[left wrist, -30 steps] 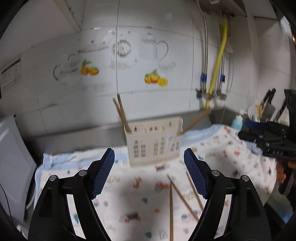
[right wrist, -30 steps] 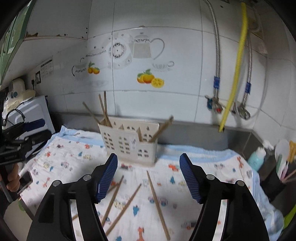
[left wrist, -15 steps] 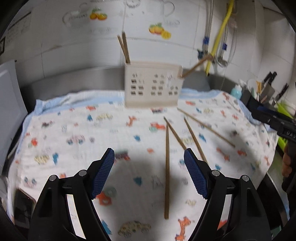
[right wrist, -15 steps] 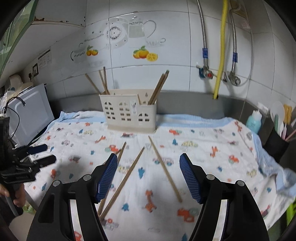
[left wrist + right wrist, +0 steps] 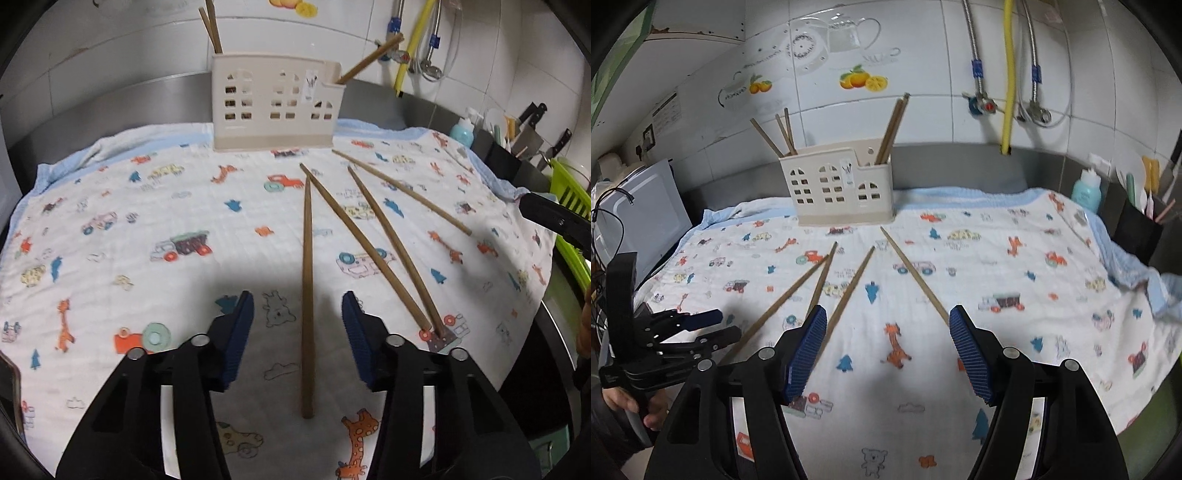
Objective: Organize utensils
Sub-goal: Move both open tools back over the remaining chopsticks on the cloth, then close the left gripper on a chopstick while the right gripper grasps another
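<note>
Several brown chopsticks lie loose on the printed cloth (image 5: 110, 177). A cream utensil holder (image 5: 273, 107) (image 5: 842, 195) stands at the back with more chopsticks upright in it. My left gripper (image 5: 297, 332) hovers low over the cloth. Its jaws are closing either side of one loose chopstick (image 5: 306, 295), but the pads stand clear of it. My right gripper (image 5: 888, 349) is open and holds nothing. Another chopstick (image 5: 916, 277) ends just ahead of its right pad, and one (image 5: 849, 295) runs under its left finger. The left gripper (image 5: 727, 326) also shows at the left in the right wrist view.
A white appliance (image 5: 646, 214) stands left of the cloth. To the right are a teal bottle (image 5: 1086, 192), a black knife block (image 5: 532, 122) and a green rack (image 5: 569, 199). A yellow hose (image 5: 1008, 74) and taps hang on the tiled wall.
Both grippers have sunk toward the cloth and tilted down. The left jaws have narrowed around one loose chopstick. The right jaws stay as wide as before.
</note>
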### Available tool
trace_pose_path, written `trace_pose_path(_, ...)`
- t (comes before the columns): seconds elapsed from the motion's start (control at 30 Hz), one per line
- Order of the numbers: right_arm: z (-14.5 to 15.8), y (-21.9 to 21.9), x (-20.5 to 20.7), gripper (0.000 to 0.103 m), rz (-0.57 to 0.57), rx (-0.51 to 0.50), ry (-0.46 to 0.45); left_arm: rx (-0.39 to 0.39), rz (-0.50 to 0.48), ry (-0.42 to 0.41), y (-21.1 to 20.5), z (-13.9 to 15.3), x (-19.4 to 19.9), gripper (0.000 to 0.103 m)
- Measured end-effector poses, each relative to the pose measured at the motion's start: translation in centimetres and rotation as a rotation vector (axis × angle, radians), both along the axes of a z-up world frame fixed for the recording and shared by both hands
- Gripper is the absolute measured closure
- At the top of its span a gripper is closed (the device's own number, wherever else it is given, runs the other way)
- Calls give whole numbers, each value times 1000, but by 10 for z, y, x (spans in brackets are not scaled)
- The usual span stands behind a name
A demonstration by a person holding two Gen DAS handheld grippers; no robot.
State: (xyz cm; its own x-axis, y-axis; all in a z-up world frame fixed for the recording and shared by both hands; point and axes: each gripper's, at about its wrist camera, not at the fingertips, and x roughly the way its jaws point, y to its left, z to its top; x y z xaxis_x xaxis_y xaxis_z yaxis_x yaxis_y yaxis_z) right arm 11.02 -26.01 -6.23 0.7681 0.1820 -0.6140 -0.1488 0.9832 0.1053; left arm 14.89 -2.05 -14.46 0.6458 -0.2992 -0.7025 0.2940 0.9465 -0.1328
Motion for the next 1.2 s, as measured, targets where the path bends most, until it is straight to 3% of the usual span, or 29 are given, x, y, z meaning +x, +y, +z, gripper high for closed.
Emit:
trace_pose_path(0.27,-7,-1,-6,38,-20,39,21,18,-26,25,-9,-10,7,84)
trace_pose_path(0.53,-10,7,-1,48,-7,48,39,78,-11,15,-15,-14,11,95)
trace_pose_path(0.93,-33,38,14,77,-3,86,107,68,-7,13,-9,-15,12,96)
trace_pose_path(1.2,-52,61,34,85,-13,97,160,36,-28,17,-3,-15,12,96)
